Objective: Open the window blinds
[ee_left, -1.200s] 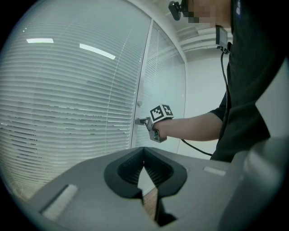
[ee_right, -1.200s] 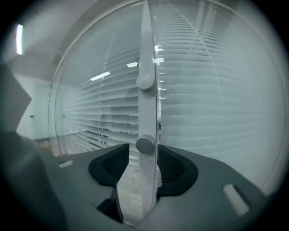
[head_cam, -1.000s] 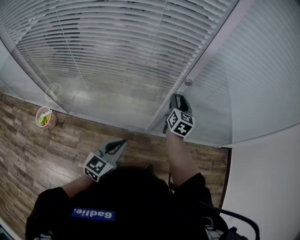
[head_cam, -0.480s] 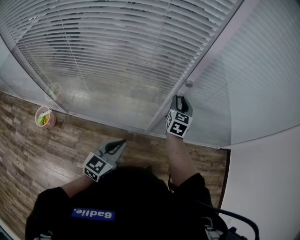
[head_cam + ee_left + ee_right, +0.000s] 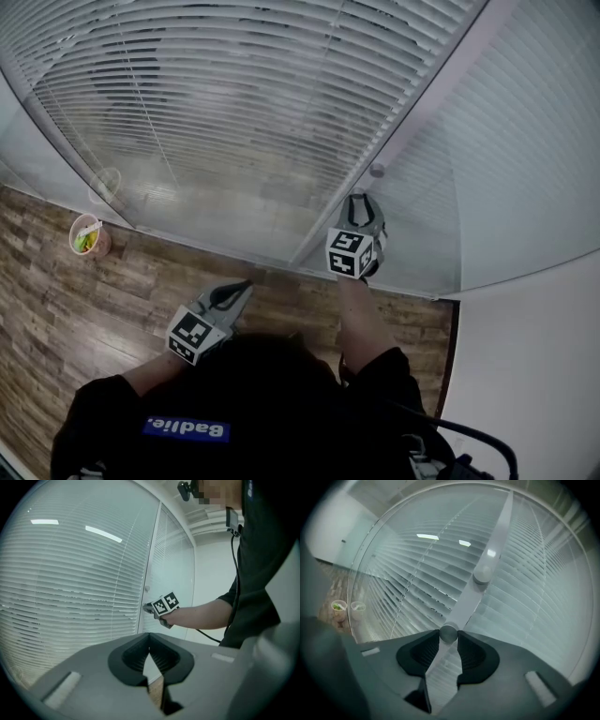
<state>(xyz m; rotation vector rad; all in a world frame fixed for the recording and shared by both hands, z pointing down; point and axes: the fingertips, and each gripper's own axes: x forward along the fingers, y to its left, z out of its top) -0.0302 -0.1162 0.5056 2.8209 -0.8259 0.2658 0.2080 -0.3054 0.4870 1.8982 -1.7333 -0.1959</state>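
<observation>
At the left, a small cup with something green in it stands on the wooden floor, close against the glass. Nearer and to its right, the left gripper hangs low over the floor, well apart from the window; in the left gripper view its jaws meet at the tips with nothing between them. The window blinds fill the far side of the scene behind glass. The wide left panel's white slats lie level, with thin dark gaps between some of the lower ones. A pale upright frame post divides this panel from a second panel of blinds on the right. Two round knobs sit on that post, one above the other. The upper knob stands free. The right gripper reaches out to the post on a bare forearm. Its jaws have just been closing, and in the right gripper view they sit narrowed onto the lower knob, one pad touching each side. At the far right is a plain white wall.
</observation>
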